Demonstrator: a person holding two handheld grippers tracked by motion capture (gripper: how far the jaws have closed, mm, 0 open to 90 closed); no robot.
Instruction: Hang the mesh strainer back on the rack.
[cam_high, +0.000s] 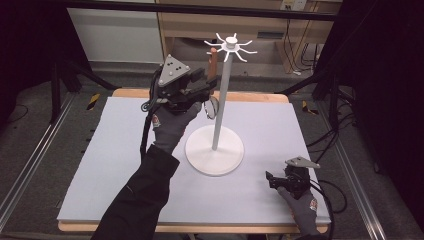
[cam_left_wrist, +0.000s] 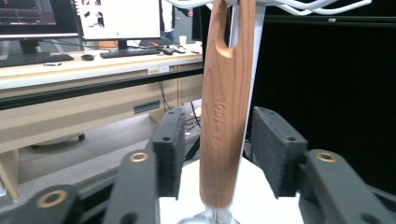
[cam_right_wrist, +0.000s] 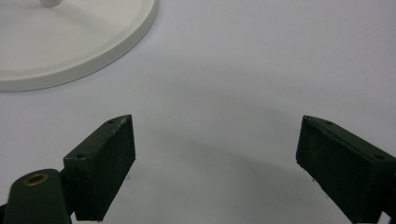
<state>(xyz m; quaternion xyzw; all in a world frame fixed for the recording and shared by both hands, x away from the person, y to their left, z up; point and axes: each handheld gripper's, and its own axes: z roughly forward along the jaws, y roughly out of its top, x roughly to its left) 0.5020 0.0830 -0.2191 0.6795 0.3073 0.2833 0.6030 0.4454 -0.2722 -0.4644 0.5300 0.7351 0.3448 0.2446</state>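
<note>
Your left gripper (cam_left_wrist: 217, 154) stands released around the wooden handle (cam_left_wrist: 224, 112): both pads are clear of the wood, with a small gap on each side. The handle hangs upright by its hole from one hook of the white stand (cam_high: 216, 100), close beside the white pole, and a metal part shows at its lower end, too cut off in the left gripper view to name. In the high view your left gripper (cam_high: 202, 90) is raised near the top of the stand, while your right gripper (cam_high: 272, 180) rests low on the grey counter (cam_high: 100, 165) with its jaws spread wide and nothing between them, near the round base (cam_right_wrist: 93, 51).

From here, I judge the main risk is in your retreat. If you pull back at an angle, a pad may catch the handle, swing it, and lift the hole off the hook, so the utensil falls. A push against the pole may also tip the stand, because no gripper holds the base.
</note>
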